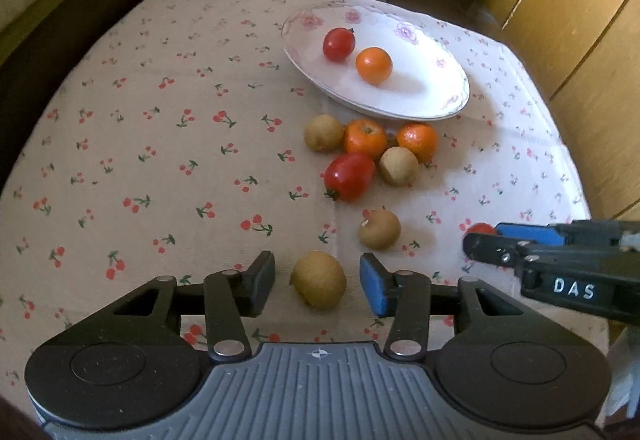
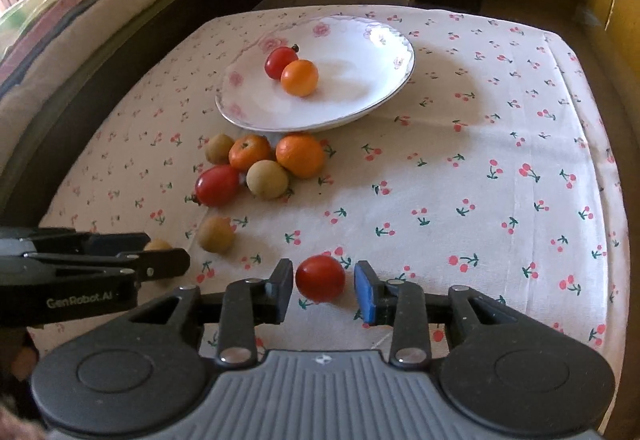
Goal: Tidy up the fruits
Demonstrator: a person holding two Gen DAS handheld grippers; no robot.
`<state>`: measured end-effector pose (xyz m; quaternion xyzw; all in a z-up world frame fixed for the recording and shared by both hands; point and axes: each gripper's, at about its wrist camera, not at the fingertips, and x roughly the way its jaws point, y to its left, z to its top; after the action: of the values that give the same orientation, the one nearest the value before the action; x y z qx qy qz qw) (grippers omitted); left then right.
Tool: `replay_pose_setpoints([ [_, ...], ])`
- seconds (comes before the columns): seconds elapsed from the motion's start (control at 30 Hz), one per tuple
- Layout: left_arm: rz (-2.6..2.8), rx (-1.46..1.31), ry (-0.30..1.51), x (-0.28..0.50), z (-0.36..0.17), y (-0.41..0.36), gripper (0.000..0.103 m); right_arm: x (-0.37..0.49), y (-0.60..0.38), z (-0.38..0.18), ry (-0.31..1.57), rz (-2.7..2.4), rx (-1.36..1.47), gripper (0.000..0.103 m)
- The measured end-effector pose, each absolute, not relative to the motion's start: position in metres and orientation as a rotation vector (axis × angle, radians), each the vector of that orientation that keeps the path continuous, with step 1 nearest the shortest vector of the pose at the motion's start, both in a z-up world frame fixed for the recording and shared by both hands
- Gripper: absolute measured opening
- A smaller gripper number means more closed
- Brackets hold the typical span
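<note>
**Two handheld grippers straddle fruit on a cherry-print tablecloth**

The left gripper [image 1: 318,286] has its jaws spread around a brown kiwi [image 1: 319,279], with clear gaps on both sides. The right gripper [image 2: 323,290] has its jaws parted around a small red tomato [image 2: 320,278]; the pads appear just clear of it, though the gap is narrow. Beyond them a white floral plate [image 2: 372,95] holds a tomato [image 2: 280,62] and an orange [image 2: 299,77]. Just in front of the plate lies a cluster of two oranges, two kiwis and a tomato [image 2: 217,185], with another kiwi [image 2: 216,234] apart
</note>
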<state>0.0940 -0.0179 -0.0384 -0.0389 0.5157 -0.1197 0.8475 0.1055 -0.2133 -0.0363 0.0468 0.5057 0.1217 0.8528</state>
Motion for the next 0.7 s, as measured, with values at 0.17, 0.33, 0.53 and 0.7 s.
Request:
replay_pose_setpoints([
  [0.17,-0.250,-0.072,1.086,0.093,-0.039,-0.021,0.058,0.105,-0.201,-0.042,1.071,0.272,0.058,0.040],
  [0.33,-0.236,-0.073,1.078,0.093,-0.040,-0.021,0.054,0.108,-0.197,-0.042,1.062,0.273,0.045,0.040],
  [0.53,-0.231,-0.048,1.071,0.092,-0.040,-0.025,0.048,0.116,-0.199,-0.042,1.060,0.259,0.054,0.040],
  [0.7,-0.236,-0.022,1.062,0.089,-0.040,-0.028,0.044,0.114,-0.191,-0.042,1.059,0.269,0.031,0.040],
])
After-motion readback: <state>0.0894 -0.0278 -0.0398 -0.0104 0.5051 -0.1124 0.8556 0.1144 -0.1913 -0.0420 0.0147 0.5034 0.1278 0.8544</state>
